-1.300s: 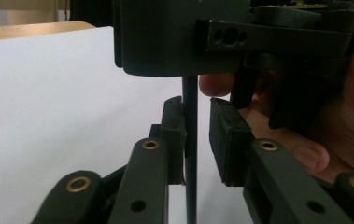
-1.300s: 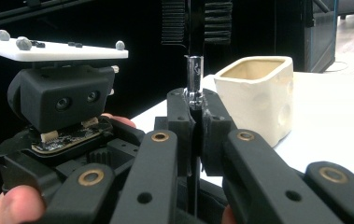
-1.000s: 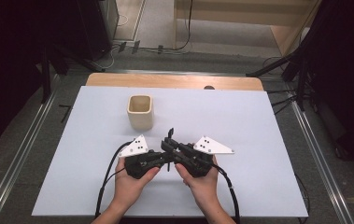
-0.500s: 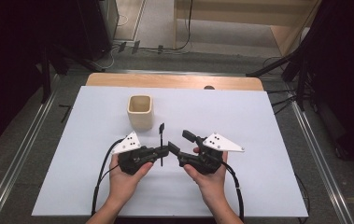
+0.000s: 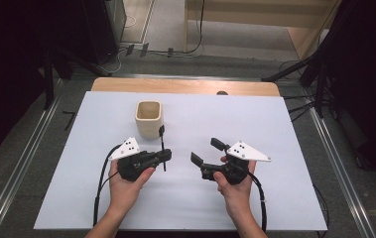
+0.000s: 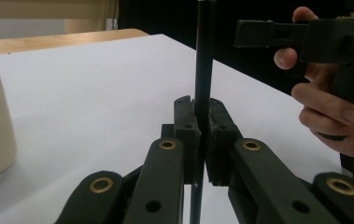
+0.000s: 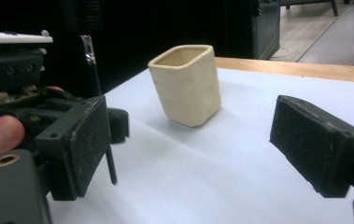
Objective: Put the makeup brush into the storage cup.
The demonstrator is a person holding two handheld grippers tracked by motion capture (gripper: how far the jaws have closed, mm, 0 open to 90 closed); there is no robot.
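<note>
Left tool (image 5: 164, 156) clamped on a thin black pen (image 5: 162, 144), gripped near its lower end, shaft standing upright through the jaws with most of its length above them. Right tool (image 5: 206, 153) spread wide and empty, off to the pen's far side, well apart. Cream cup (image 5: 149, 118) just beyond the left tool's tip, upright on the white surface (image 5: 275, 119). Probably light, rigid and smooth, so prone to pivoting or slipping in a low grip; better held nearer mid-shaft. Likely bound for the cup.
</note>
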